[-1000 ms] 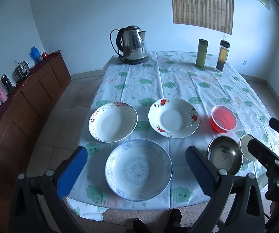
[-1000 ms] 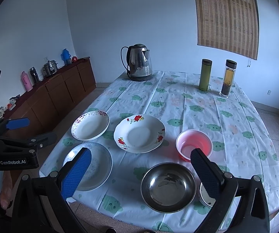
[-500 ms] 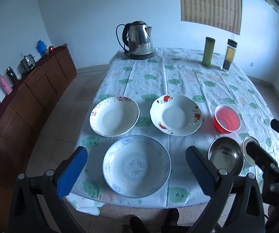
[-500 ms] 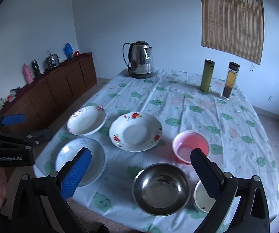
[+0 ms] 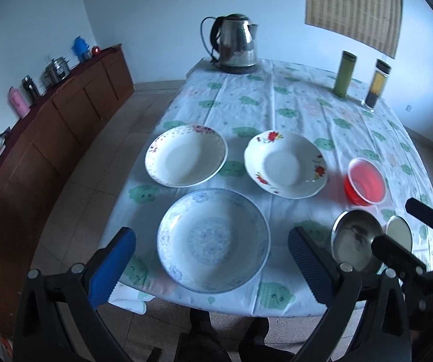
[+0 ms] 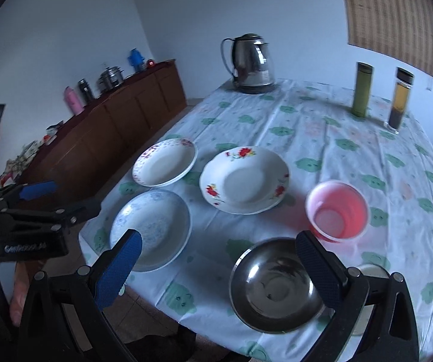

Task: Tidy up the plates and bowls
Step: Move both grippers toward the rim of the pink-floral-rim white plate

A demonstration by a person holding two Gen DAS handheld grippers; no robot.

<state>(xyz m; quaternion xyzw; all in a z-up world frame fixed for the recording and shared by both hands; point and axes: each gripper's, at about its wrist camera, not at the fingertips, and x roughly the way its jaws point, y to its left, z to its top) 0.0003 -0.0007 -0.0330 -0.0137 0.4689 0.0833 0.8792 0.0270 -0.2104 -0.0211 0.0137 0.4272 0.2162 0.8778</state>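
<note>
Three plates lie at the table's near end: a blue-patterned plate (image 5: 213, 239) (image 6: 151, 229) nearest, a pink-rimmed plate (image 5: 186, 155) (image 6: 165, 166) behind it, and a red-flower plate (image 5: 285, 163) (image 6: 245, 179) to the right. A pink plastic bowl (image 5: 365, 185) (image 6: 337, 209), a steel bowl (image 5: 356, 244) (image 6: 272, 285) and a small white-lined bowl (image 5: 399, 232) (image 6: 370, 271) stand at the right. My left gripper (image 5: 211, 267) is open above the near edge, framing the blue plate. My right gripper (image 6: 216, 267) is open above the steel bowl's left side. Both are empty.
A steel kettle (image 5: 236, 45) (image 6: 251, 61) stands at the far end of the clouded tablecloth (image 5: 300, 108). A green flask (image 5: 344, 74) (image 6: 362, 89) and a tea bottle (image 5: 377, 83) (image 6: 400, 98) stand far right. A wooden sideboard (image 5: 50, 126) with pots runs along the left wall.
Both grippers have shifted a little over the table's near end, so the dishes sit slightly differently in view. Both stay open and empty; no dish has moved.
</note>
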